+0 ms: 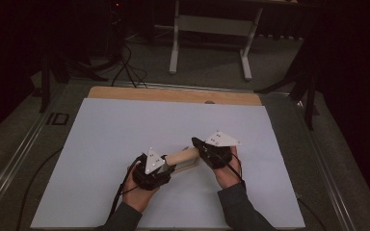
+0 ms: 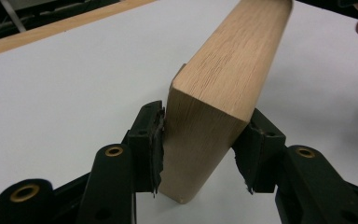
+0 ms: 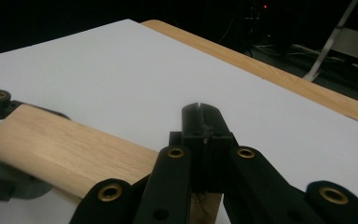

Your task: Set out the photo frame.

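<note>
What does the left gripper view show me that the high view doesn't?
Left gripper view: the wooden block's end face and grain close up, tilted between the left gripper's jaws, with the pads against its sides. High view: the left hand and right hand, the right gripper at the block's other end, and the white frame on the floor beyond. Both: the block, the left gripper and the white table.

You work at a big flat surface (image 1: 106,139) covered by a white sheet. A strip of light wood (image 1: 173,95) shows along its far edge. A small dark spot (image 1: 209,102) sits on that strip. The white part looks smooth and plain all over.
</note>
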{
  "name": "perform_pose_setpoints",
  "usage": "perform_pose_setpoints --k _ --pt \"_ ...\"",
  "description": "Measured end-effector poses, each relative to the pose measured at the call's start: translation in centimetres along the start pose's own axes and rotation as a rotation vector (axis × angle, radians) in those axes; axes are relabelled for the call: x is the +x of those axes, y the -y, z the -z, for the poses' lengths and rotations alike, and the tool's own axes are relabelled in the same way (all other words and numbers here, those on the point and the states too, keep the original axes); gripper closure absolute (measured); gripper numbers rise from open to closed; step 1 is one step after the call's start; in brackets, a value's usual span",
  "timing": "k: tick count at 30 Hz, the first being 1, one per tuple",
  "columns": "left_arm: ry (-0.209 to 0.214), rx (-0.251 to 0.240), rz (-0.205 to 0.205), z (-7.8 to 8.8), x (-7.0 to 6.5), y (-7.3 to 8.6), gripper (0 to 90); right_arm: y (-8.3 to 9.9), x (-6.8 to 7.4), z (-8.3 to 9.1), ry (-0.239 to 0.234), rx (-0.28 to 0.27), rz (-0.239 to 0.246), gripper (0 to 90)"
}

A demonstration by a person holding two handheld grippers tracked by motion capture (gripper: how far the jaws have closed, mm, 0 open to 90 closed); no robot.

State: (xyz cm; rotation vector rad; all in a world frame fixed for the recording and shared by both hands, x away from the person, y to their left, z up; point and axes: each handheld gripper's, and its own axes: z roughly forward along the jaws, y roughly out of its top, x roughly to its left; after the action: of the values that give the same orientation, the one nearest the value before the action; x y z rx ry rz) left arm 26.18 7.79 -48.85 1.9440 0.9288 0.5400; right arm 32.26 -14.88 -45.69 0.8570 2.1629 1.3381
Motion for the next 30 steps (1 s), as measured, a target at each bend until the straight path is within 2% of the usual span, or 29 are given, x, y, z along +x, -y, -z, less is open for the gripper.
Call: perform_pose_setpoints --k 8,15,20,30 --pt "0.009 -0.011 0.003 0.0 0.1 0.1 54.1 -0.1 -0.2 0.4 -0.011 -0.004 0.010 84.8" --pt "0.018 -0.015 0.012 -0.1 0.2 0.1 53.2 -0.4 -1.0 1.9 -0.062 -0.041 0.008 74.8" --pt "0.019 -0.011 0.020 -0.2 0.4 0.1 52.5 -0.2 -1.6 2.5 -0.104 -0.028 0.012 60.8" --pt "0.021 -0.012 0.034 -0.2 0.8 0.1 52.6 0.2 -2.0 2.4 -0.158 0.013 0.009 47.1"
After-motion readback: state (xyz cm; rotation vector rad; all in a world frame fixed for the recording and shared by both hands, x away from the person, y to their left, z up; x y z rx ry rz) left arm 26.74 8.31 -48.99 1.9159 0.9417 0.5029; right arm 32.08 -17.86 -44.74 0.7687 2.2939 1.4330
